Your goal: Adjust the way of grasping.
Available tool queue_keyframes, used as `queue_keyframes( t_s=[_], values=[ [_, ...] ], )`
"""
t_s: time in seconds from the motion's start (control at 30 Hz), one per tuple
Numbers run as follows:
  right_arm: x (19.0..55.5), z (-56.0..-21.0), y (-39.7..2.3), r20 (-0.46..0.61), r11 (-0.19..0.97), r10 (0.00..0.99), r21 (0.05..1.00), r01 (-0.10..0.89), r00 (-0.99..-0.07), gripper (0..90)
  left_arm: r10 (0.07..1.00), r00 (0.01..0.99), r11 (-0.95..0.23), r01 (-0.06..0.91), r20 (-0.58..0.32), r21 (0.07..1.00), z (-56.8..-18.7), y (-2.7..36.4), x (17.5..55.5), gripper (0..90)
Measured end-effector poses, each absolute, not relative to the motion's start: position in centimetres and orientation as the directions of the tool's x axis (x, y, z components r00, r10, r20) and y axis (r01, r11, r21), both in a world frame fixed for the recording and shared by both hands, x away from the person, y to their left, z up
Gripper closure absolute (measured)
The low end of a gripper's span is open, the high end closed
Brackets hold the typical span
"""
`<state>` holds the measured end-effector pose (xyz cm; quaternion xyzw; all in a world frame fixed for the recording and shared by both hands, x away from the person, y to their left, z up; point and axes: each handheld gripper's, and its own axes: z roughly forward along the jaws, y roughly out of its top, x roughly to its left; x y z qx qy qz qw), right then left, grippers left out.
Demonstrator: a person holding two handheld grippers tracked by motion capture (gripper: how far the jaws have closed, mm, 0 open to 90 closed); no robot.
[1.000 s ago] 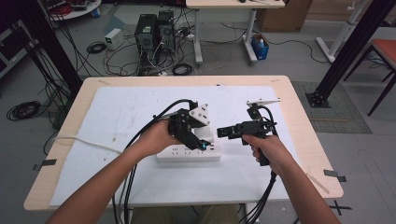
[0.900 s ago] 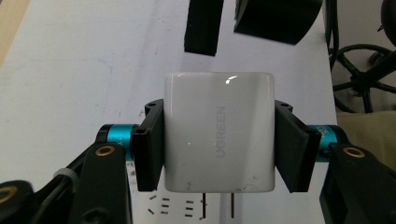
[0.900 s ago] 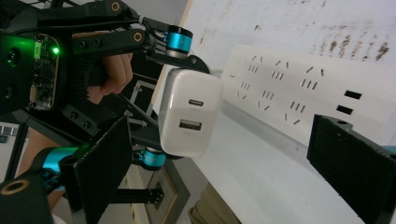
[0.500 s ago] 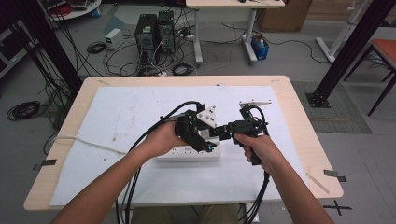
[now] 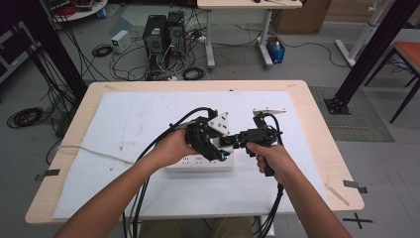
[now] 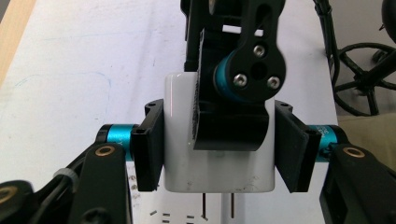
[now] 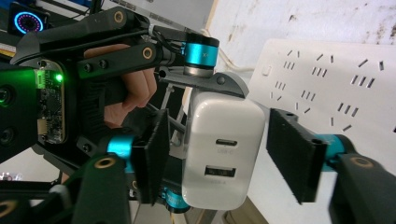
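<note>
Above a white power strip point(image 5: 200, 162) on my paper-covered wooden table point(image 5: 317, 148), I hold a white USB charger point(image 6: 187, 154). My left gripper point(image 6: 217, 149) has one pad pressed to it, the other slightly off. My right gripper point(image 7: 212, 154) straddles it, jaws apart. Beyond: computer towers point(image 5: 163, 32), tangled cables point(image 5: 99, 49), desk legs.

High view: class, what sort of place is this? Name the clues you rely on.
Probably a lab or workshop set up for recording handling tasks. Desktop computer towers stand on the floor among loose cables, black metal frame posts flank the table, and a person works hand-held grippers over a white power strip.
</note>
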<state>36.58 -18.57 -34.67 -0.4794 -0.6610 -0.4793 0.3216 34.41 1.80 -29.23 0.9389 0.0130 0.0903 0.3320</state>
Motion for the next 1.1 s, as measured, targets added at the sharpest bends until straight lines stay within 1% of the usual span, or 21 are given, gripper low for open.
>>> queue_keyframes(
  t_s=[0.07, 0.1, 0.23, 0.33, 0.37, 0.4, 0.57, 0.63, 0.7, 0.77, 0.87, 0.93, 1.07, 1.1],
  values=[
    [36.6, -34.7, -18.5, 0.887, 0.081, 0.325, 0.319, 0.944, -0.328, 43.0, 0.084, 0.983, -0.778, -0.036, 0.162, 0.627, -29.2, 1.8, 34.4, 42.5],
    [36.6, -34.7, -18.5, 0.890, 0.079, 0.326, 0.310, 0.947, -0.318, 46.0, 0.087, 0.982, -0.778, -0.037, 0.165, 0.627, -29.2, 1.8, 34.3, 42.5],
    [36.8, -35.0, -18.3, 0.900, 0.086, 0.312, 0.291, 0.953, -0.303, 49.4, 0.083, 0.982, -0.778, -0.042, 0.168, 0.627, -29.2, 1.7, 34.2, 42.5],
    [36.8, -35.1, -18.1, 0.905, 0.089, 0.303, 0.284, 0.955, -0.297, 55.7, 0.081, 0.982, -0.778, -0.044, 0.171, 0.627, -29.3, 1.6, 34.3, 42.5],
    [36.8, -35.1, -18.1, 0.905, 0.089, 0.303, 0.284, 0.955, -0.297, 55.7, 0.081, 0.982, -0.778, -0.044, 0.171, 0.627, -29.3, 1.6, 34.3, 42.5],
    [36.8, -35.2, -18.1, 0.911, 0.092, 0.288, 0.279, 0.956, -0.294, 59.5, 0.083, 0.981, -0.780, -0.045, 0.175, 0.624, -29.3, 1.6, 34.3, 42.5],
    [36.9, -35.6, -18.2, 0.926, 0.065, 0.284, 0.238, 0.969, -0.247, 61.8, 0.088, 0.977, -0.790, -0.051, 0.196, 0.611, -29.5, 1.4, 34.2, 42.4],
    [36.9, -35.7, -18.3, 0.923, 0.057, 0.292, 0.246, 0.968, -0.252, 62.1, 0.107, 0.976, -0.793, -0.033, 0.191, 0.609, -29.5, 1.4, 34.2, 41.3],
    [36.9, -35.7, -18.5, 0.912, 0.049, 0.321, 0.254, 0.966, -0.256, 62.1, 0.133, 0.975, -0.795, -0.001, 0.177, 0.607, -29.4, 1.7, 34.4, 30.3],
    [36.9, -35.7, -18.7, 0.906, 0.042, 0.334, 0.261, 0.964, -0.260, 62.1, 0.137, 0.976, -0.797, 0.006, 0.170, 0.605, -29.3, 2.0, 34.4, 30.2],
    [36.9, -35.5, -20.2, 0.876, 0.030, 0.390, 0.295, 0.955, -0.283, 62.1, 0.187, 0.971, -0.809, 0.064, 0.153, 0.585, -29.0, 3.6, 34.8, 22.7],
    [36.8, -35.3, -20.9, 0.852, 0.037, 0.428, 0.316, 0.948, -0.301, 62.0, 0.213, 0.966, -0.816, 0.093, 0.147, 0.571, -28.9, 4.8, 35.0, 22.7],
    [36.6, -34.5, -22.3, 0.768, 0.060, 0.537, 0.379, 0.923, -0.350, 62.1, 0.270, 0.954, -0.823, 0.159, 0.128, 0.546, -28.8, 7.5, 35.9, 22.7],
    [36.6, -34.4, -22.6, 0.753, 0.070, 0.551, 0.389, 0.919, -0.361, 62.1, 0.289, 0.949, -0.823, 0.180, 0.123, 0.539, -28.8, 8.3, 36.0, 22.7]
  ],
)
